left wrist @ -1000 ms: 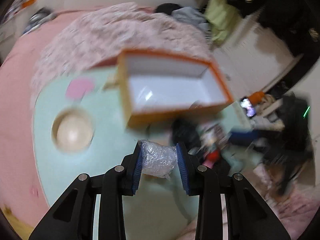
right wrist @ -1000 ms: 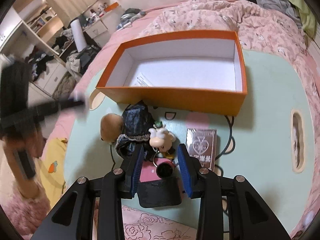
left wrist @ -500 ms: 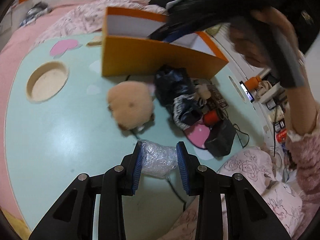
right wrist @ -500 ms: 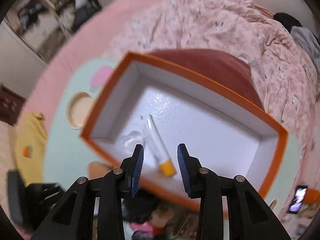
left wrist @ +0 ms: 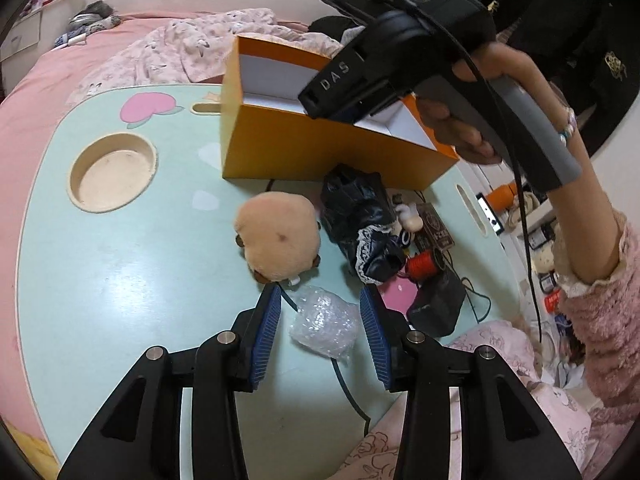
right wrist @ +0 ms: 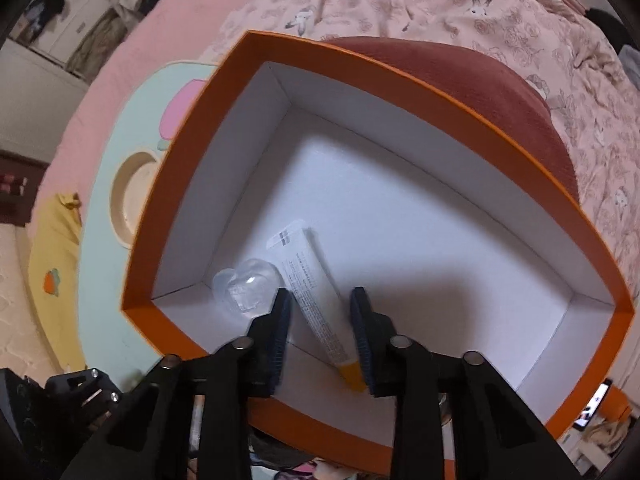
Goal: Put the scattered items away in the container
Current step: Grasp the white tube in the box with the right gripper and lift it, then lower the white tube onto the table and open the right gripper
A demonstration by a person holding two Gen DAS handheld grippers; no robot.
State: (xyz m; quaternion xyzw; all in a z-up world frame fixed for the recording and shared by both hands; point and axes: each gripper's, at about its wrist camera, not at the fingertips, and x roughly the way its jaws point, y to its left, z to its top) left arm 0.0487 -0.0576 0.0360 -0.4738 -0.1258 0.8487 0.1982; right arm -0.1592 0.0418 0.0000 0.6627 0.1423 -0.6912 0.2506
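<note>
Left tool (left wrist: pixel 319 332) released, straddling crinkled clear plastic wad (left wrist: pixel 324 325) on mint table (left wrist: pixel 120 300). Right tool (right wrist: pixel 320 330) released above white tube (right wrist: pixel 314 296) in orange box (right wrist: pixel 400 68); tube's yellow cap points 5 o'clock, long axis 11–5.

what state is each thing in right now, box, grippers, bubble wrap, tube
box: open, no lid
tube: lying flat in the box
bubble wrap: on the table, not gripped
left gripper: open around the bubble wrap
right gripper: open above the tube
</note>
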